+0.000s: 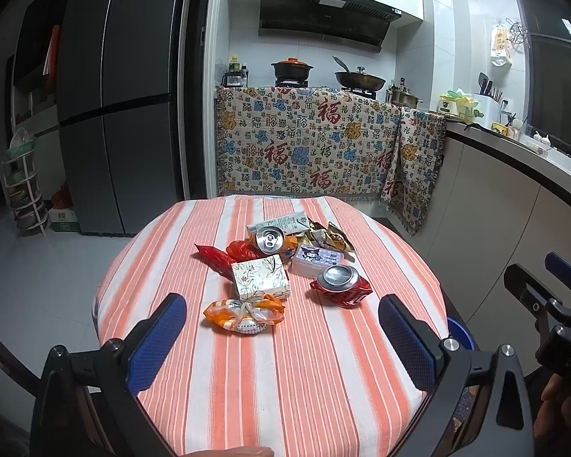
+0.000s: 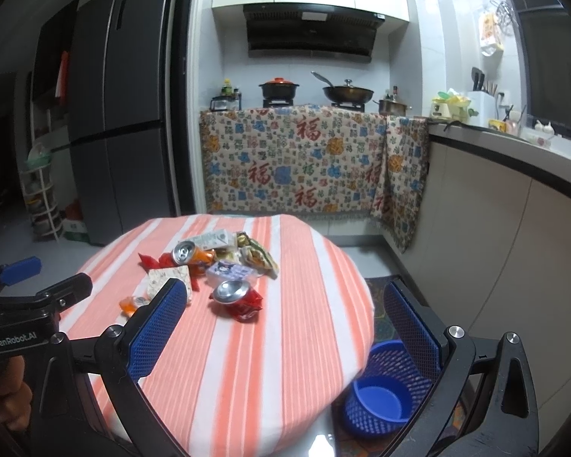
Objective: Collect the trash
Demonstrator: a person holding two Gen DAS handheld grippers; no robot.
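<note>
We hold the left gripper [image 1: 281,337] spread wide at the bottom of its view, above the striped tablecloth [image 1: 247,381]; the right gripper [image 2: 285,323] is equally spread, with the blue mesh basket [image 2: 380,392] lower right on the floor beside the table; mid-frame lies the trash: an orange wrapper [image 1: 243,314], a floral box [image 1: 260,277], a crushed red can [image 1: 340,283]; beyond, an orange can [image 1: 272,239] and a milk carton [image 1: 281,222].

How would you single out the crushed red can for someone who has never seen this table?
On the round table with the orange-striped cloth, trash lies in a pile near the middle. The crushed red can lies at the pile's near right edge, silver top up. Its neighbour, the orange can, lies further back, uncrushed.
</note>
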